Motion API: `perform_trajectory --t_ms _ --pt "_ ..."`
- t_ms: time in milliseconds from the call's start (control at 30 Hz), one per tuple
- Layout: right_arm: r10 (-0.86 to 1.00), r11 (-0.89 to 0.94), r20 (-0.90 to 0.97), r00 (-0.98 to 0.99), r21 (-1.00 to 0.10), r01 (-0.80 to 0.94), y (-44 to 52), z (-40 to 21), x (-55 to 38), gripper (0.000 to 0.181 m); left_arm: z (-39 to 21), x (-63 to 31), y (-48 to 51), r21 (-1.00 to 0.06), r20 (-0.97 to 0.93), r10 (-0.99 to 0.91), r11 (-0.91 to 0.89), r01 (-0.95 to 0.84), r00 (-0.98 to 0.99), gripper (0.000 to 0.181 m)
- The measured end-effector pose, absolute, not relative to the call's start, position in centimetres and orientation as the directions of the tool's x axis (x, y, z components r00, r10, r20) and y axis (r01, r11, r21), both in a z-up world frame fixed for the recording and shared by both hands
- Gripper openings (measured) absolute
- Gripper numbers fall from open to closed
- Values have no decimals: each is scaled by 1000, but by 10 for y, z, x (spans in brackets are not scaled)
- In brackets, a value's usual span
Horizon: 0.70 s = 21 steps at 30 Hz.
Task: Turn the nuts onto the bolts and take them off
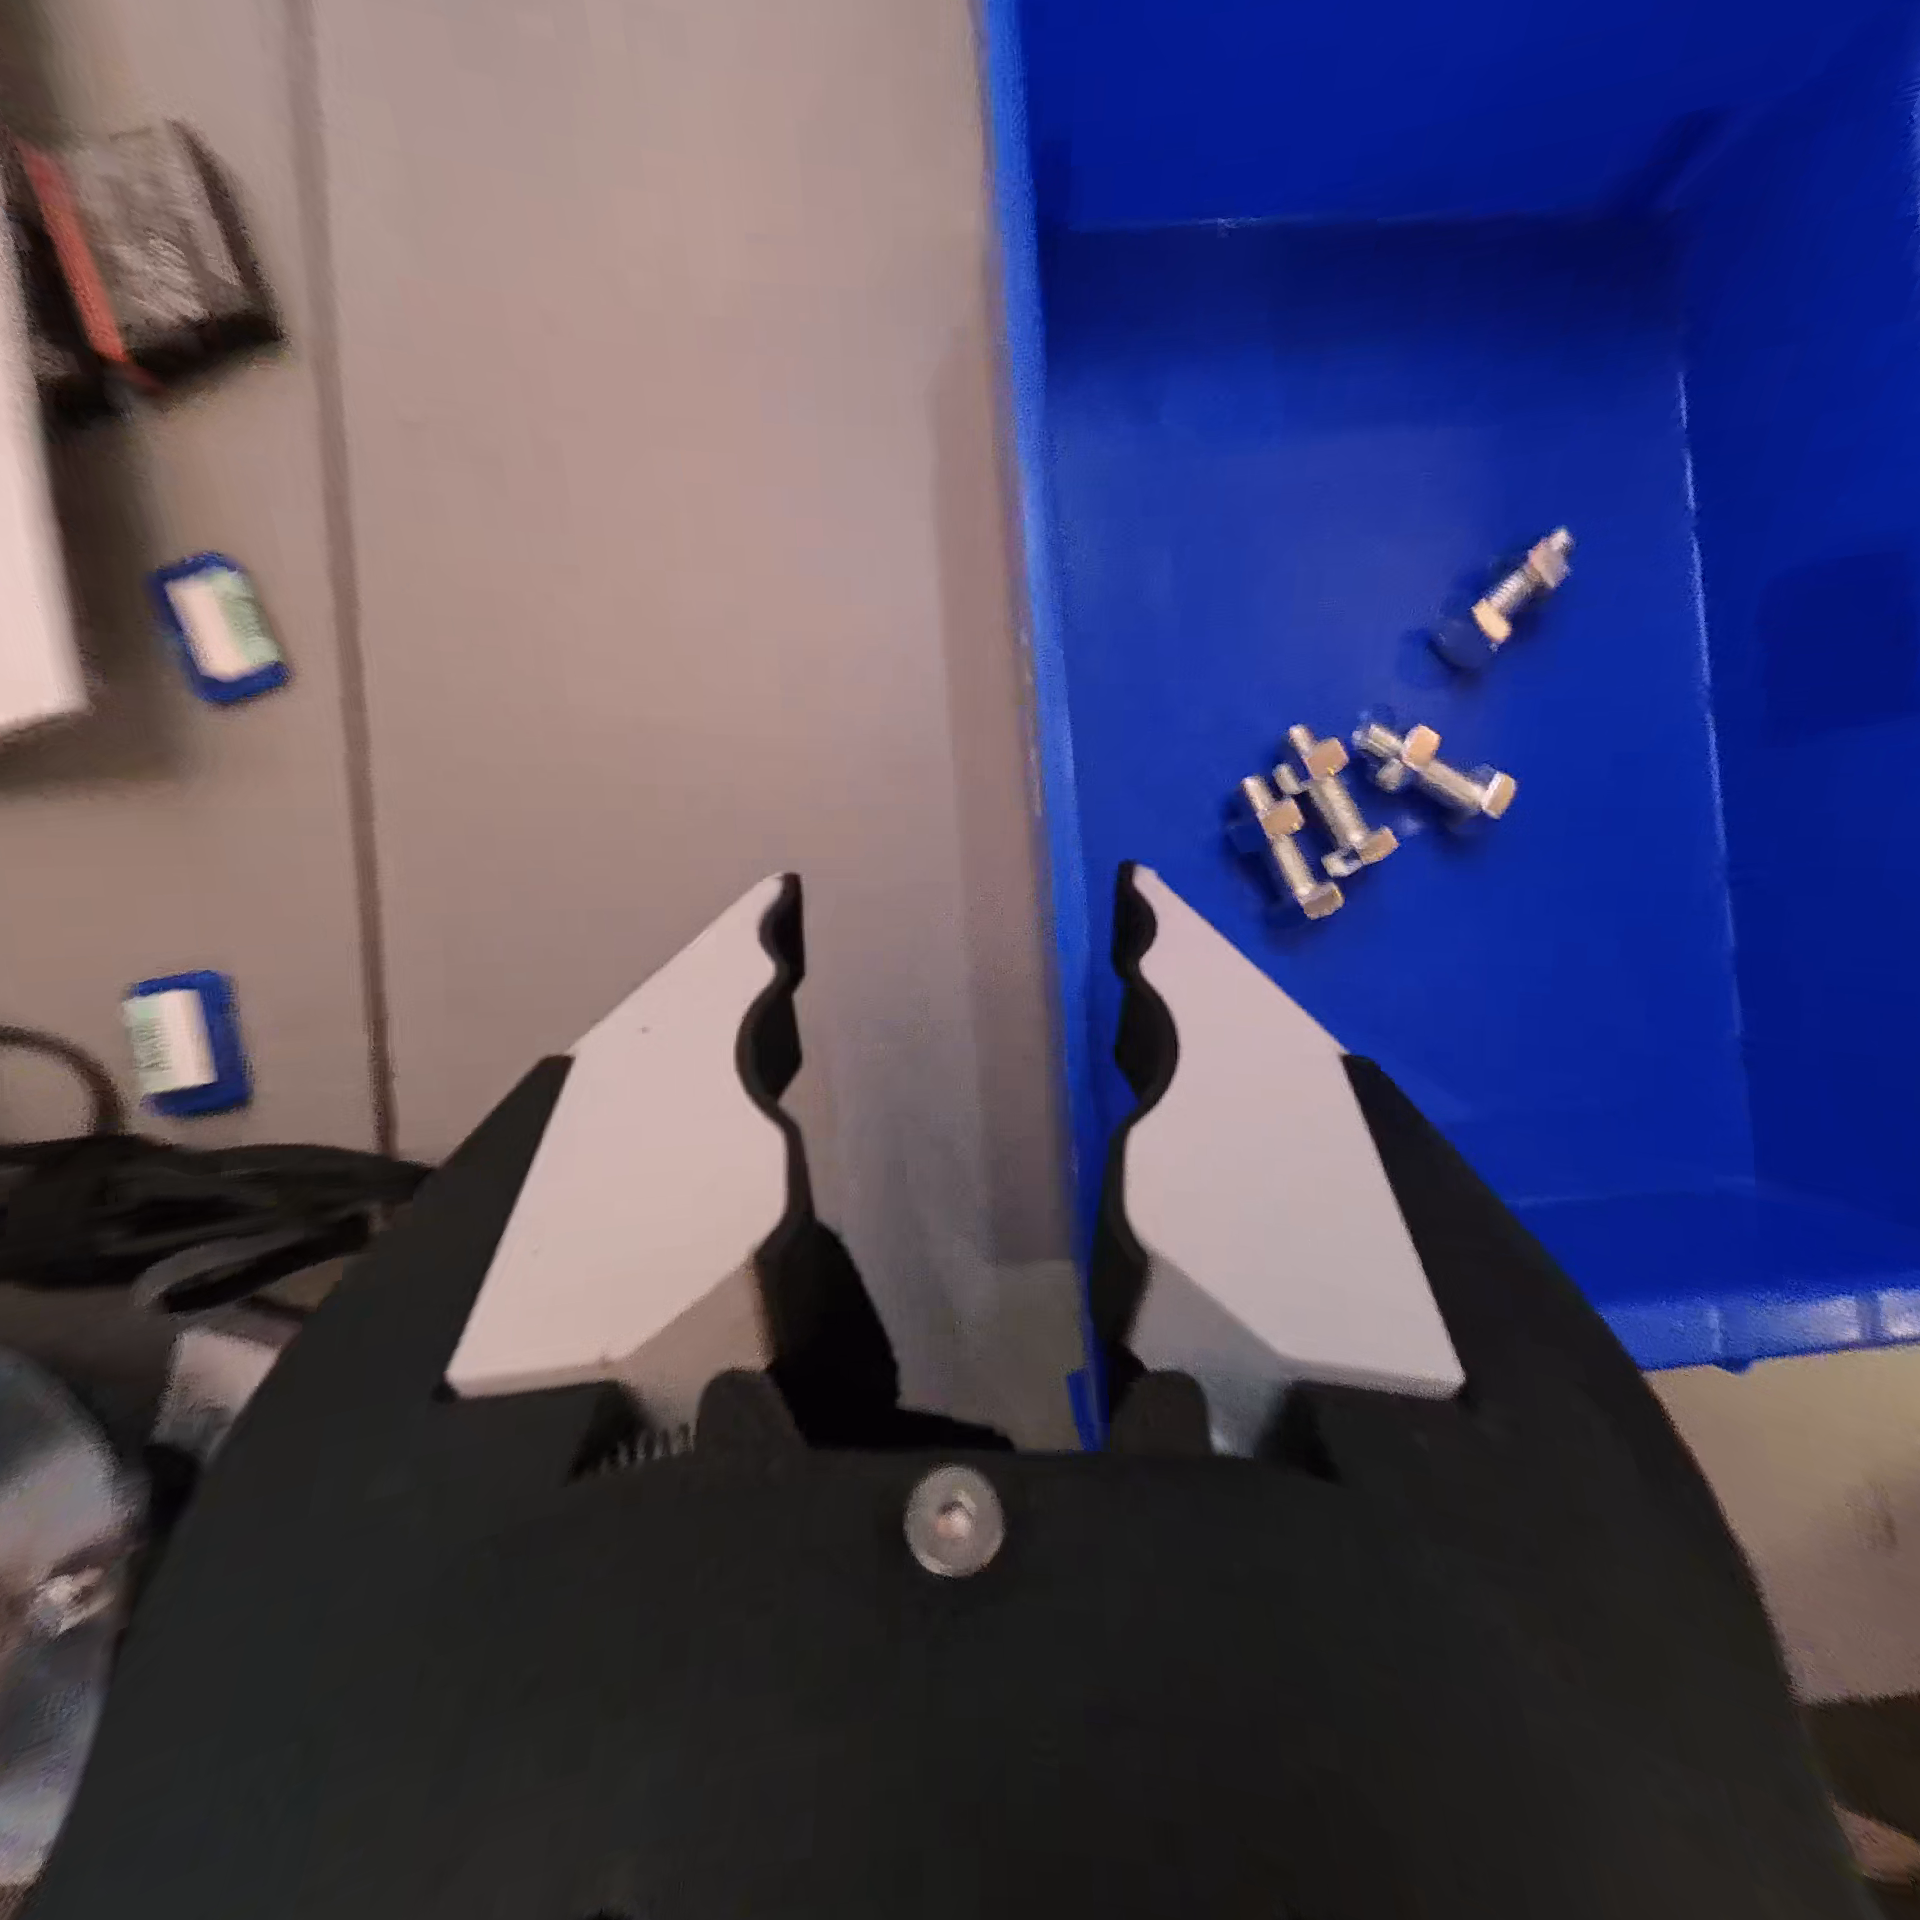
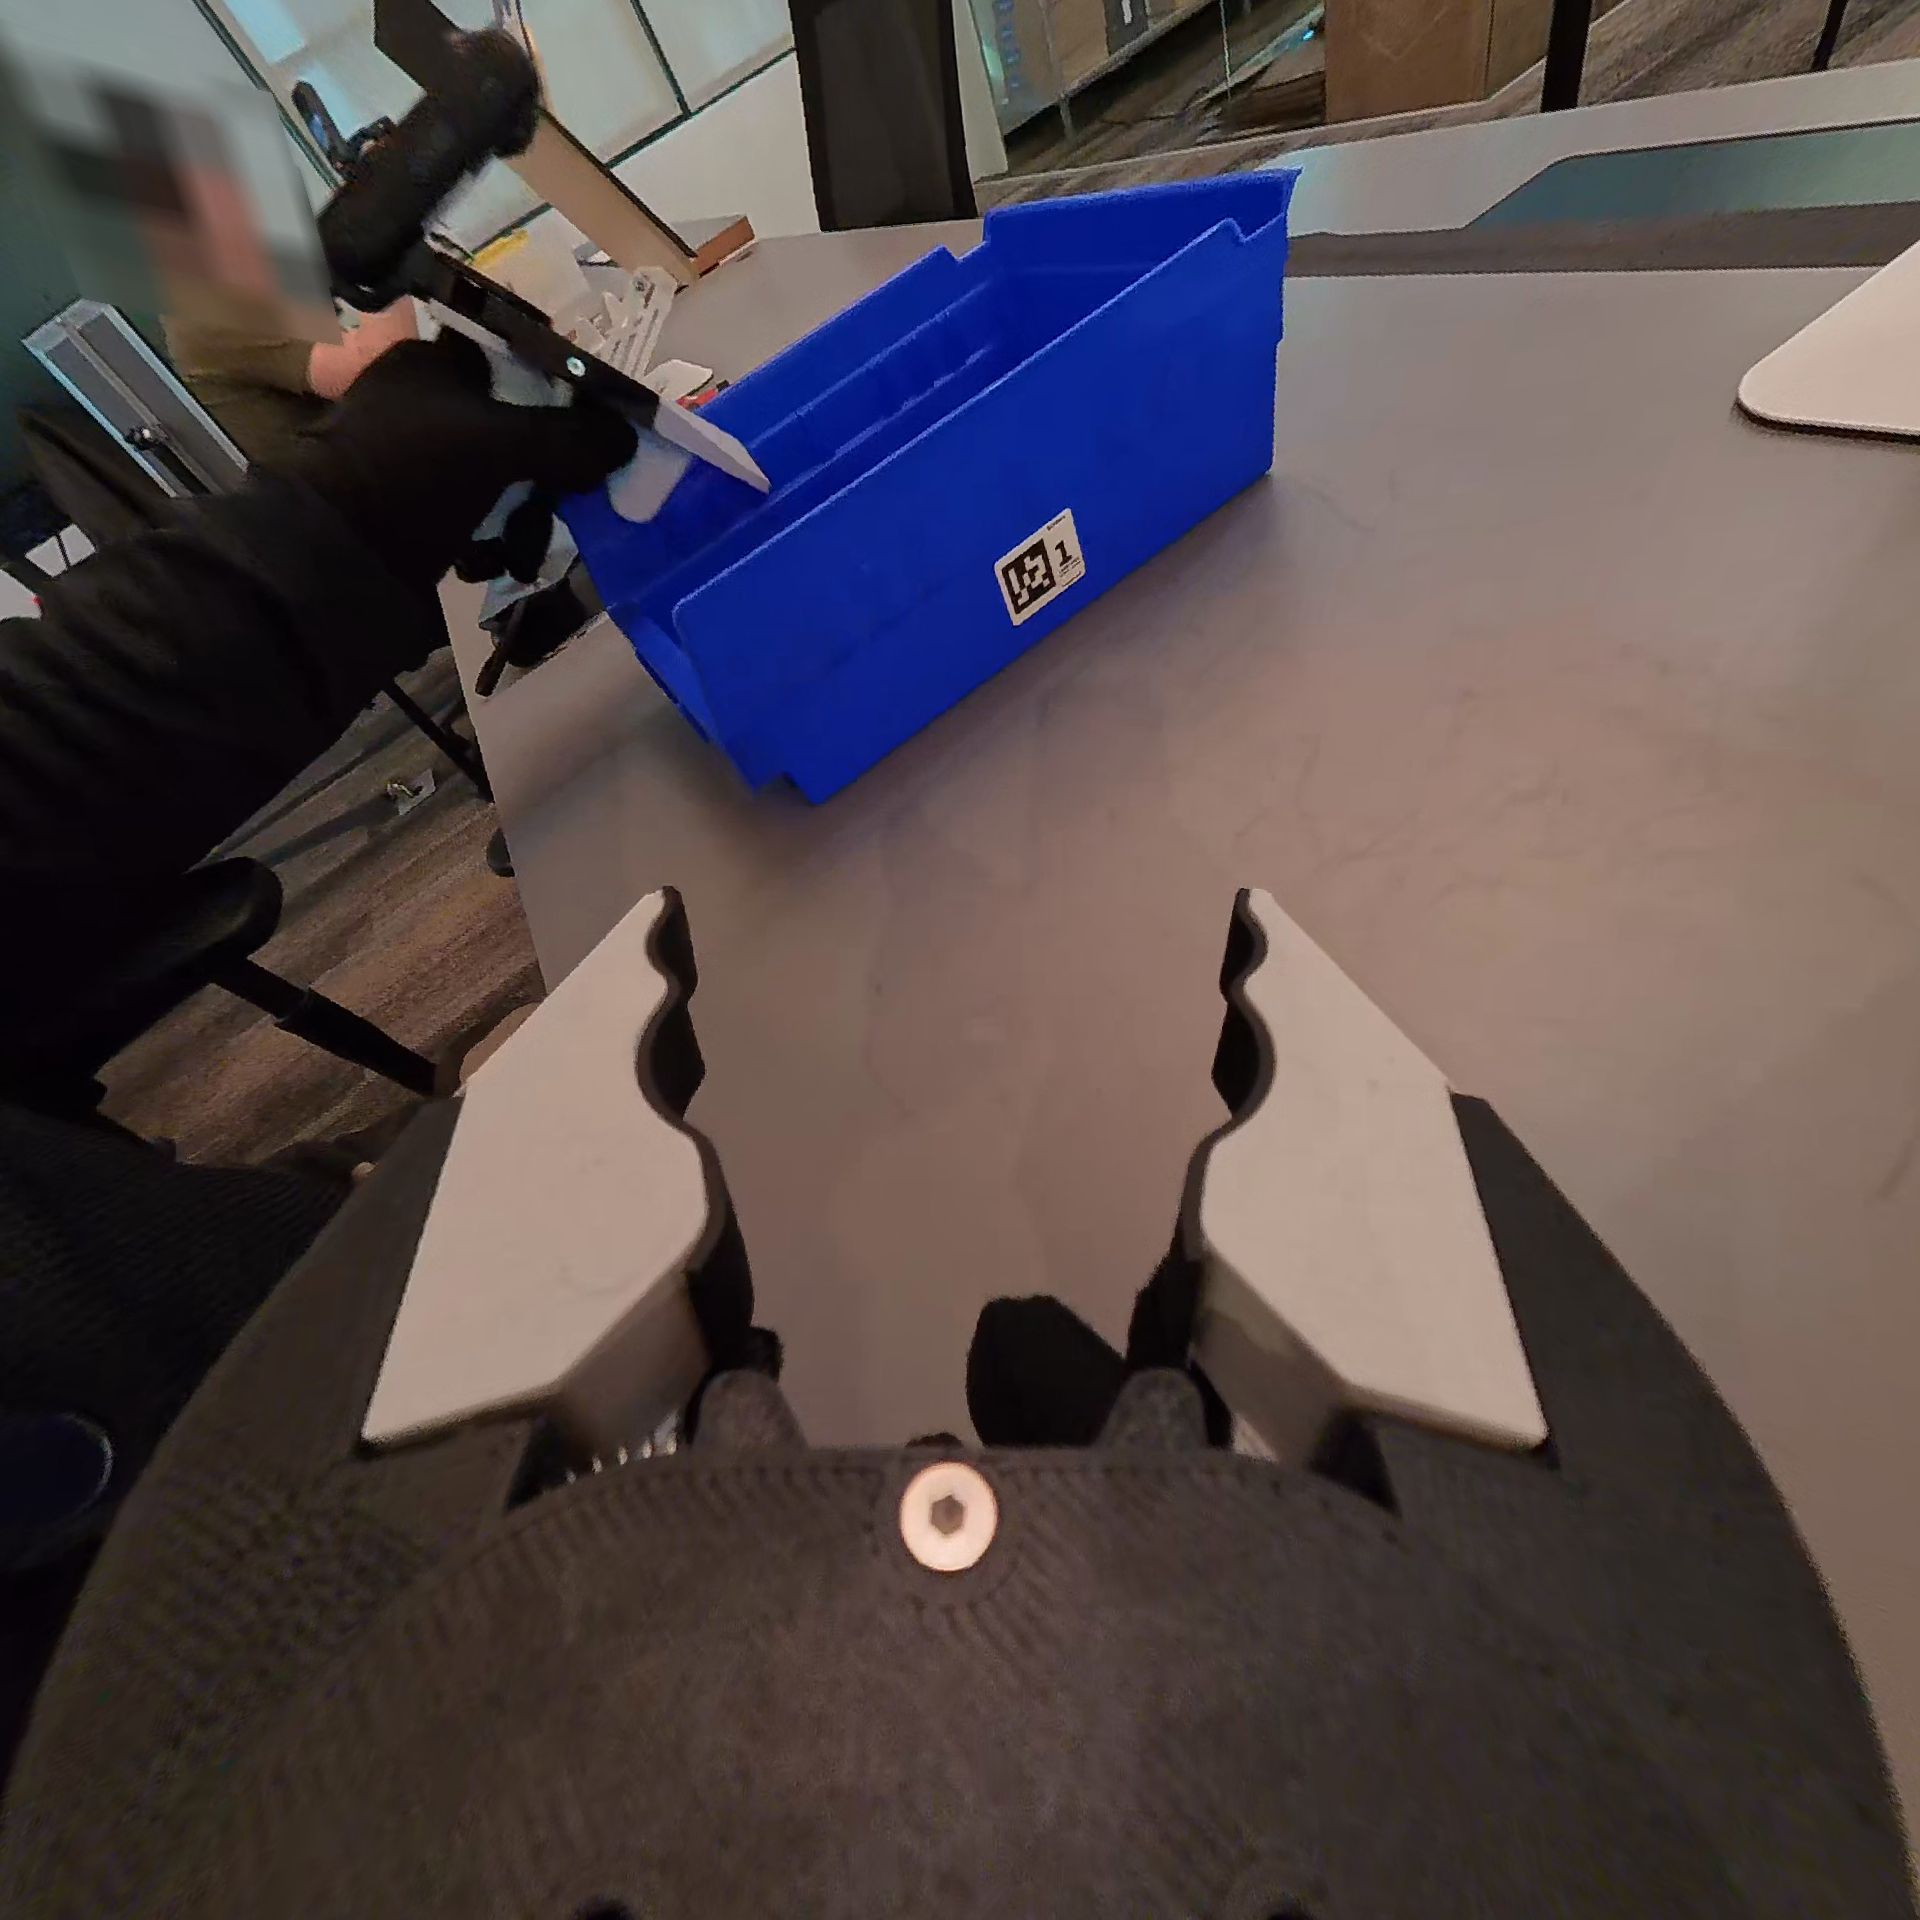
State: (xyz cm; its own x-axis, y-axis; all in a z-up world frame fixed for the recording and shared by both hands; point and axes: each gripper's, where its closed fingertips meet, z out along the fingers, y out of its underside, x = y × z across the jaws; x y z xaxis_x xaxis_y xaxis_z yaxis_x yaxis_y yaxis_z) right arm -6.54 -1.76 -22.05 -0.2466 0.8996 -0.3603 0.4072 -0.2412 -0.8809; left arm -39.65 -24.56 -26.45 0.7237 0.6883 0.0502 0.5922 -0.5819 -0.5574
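1. Cards [image 1: 218, 629]: two small blue-edged cards lay on the table [image 1: 644, 468] at far left, clear of the work.
2. Left claw [image 1: 956, 883]: jaws narrowly parted, holding nothing, poised over the left wall of the bin [image 1: 1351, 416]; the right wrist view showed it tipped down into the bin's near end.
3. Bolts [image 1: 1351, 810]: a small cluster with nuts already threaded on lay on the bin floor, one more bolt [image 1: 1507, 603] just beyond; all right of the claw tips, untouched.
4. Right claw [image 2: 956, 904]: jaws wide, empty, hovering over bare table, well apart from the bin.
5. Handling note, as judgement: the step was reaching for a bolt. Best to choose the outlying one, grip its shank crosswise, and leave the nut exposed for the right claw.
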Motion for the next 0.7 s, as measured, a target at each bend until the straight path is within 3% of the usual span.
perform_trajectory --t_ms 100,200,367,700 --pt "902 -245 -361 -239 -881 406 -15 -221 -65 101 -227 -402 -241 -646 -71 677 -591 483 733 66" --pt "901 -244 -362 -241 -879 408 -14 -221 -66 101 -198 -378 -199 -685 -143 529 -663 303 836 59" --pt "901 -231 -354 -250 -881 412 -18 -221 -65 100 -228 -336 -140 -527 -179 224 -844 100 958 50" --pt "904 -241 -356 -239 -882 404 -8 -219 -62 100 -287 -337 -106 -347 -62 141 -931 111 988 50"
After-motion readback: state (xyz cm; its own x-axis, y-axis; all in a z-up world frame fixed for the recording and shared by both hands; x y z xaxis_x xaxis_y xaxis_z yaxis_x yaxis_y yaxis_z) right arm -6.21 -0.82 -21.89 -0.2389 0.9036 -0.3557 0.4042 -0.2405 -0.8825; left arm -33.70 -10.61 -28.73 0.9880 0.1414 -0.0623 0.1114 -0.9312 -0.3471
